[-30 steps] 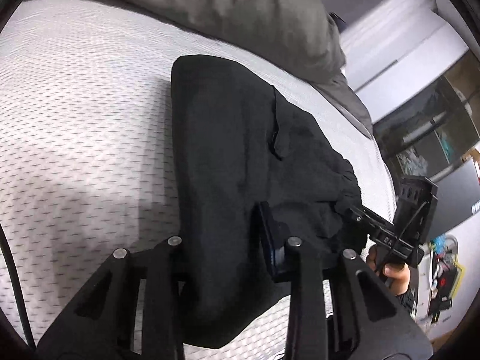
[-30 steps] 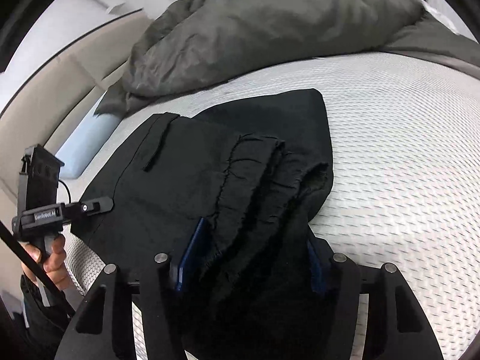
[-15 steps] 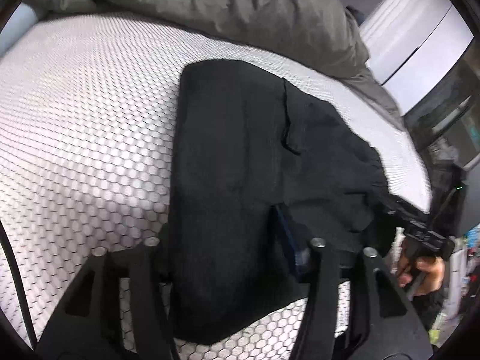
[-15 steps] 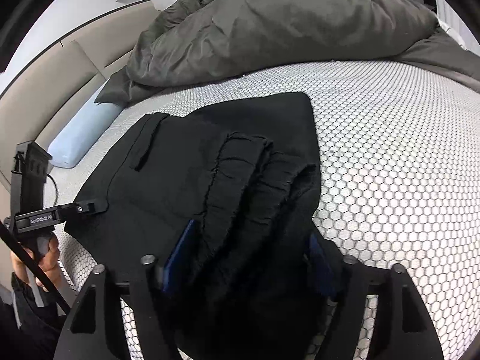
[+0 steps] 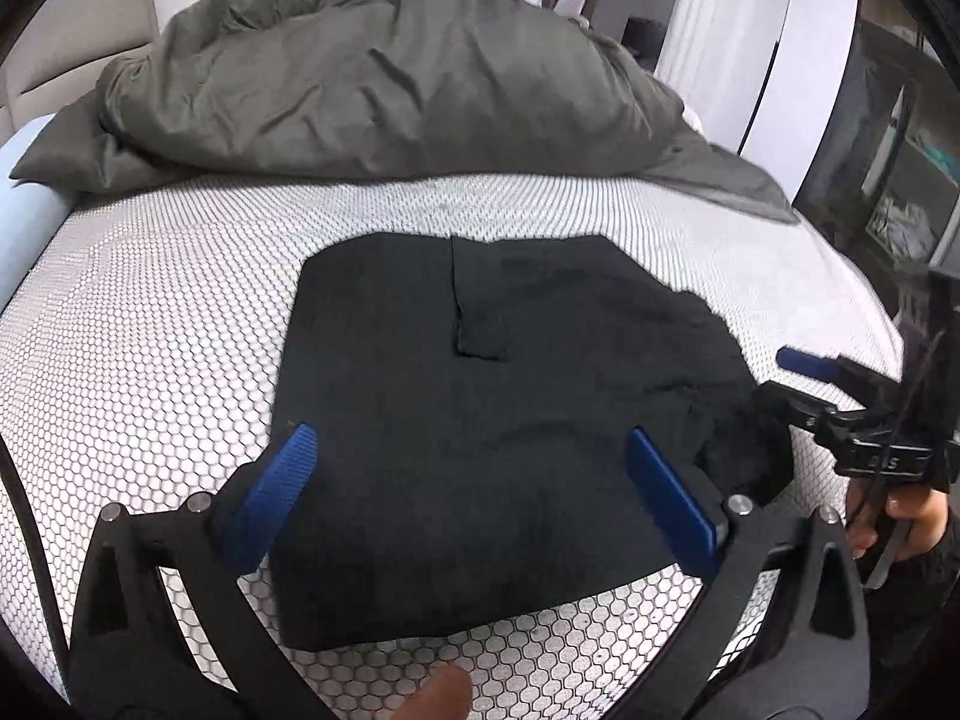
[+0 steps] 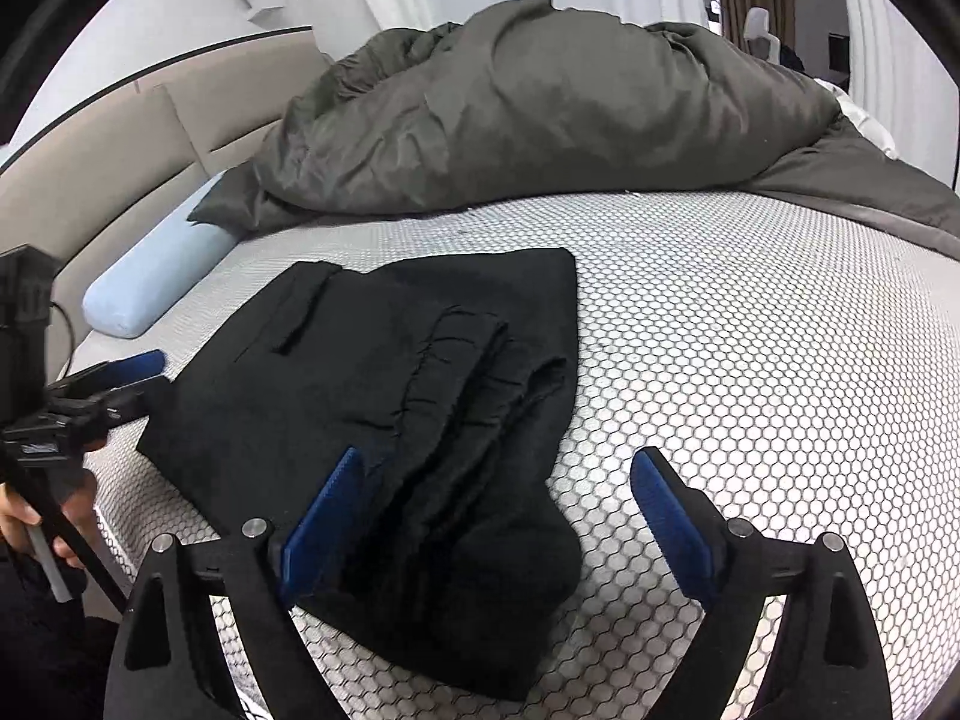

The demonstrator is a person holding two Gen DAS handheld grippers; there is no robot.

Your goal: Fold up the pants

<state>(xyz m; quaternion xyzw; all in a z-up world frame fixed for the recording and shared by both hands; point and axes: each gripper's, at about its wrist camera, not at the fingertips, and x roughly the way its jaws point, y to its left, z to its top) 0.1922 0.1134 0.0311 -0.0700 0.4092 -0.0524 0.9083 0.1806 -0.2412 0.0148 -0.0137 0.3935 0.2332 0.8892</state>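
The black pants [image 5: 420, 330] lie folded in a flat bundle on the white honeycomb mattress [image 5: 150, 330]. My left gripper [image 5: 471, 450] hovers over their near edge, jaws opening wide, blue pads clear of the cloth. In the right wrist view the pants [image 6: 390, 360] show their gathered waistband on top. My right gripper [image 6: 498, 465] is also opening above that end, its pads not pressing anything. Each gripper appears in the other's view: the right gripper [image 5: 786, 378] at the pants' right edge, the left gripper [image 6: 144, 378] at their left corner.
A crumpled grey duvet [image 5: 390, 78] fills the far side of the bed. A light blue pillow [image 6: 150, 282] lies by the beige headboard [image 6: 90, 168]. Dark shelving [image 5: 900, 180] stands past the bed's right edge. A hand [image 5: 900, 516] holds the right gripper's handle.
Both grippers opened and let go of the pants, then drew back and up. The left one rolled level. The pants stay folded on the mattress.
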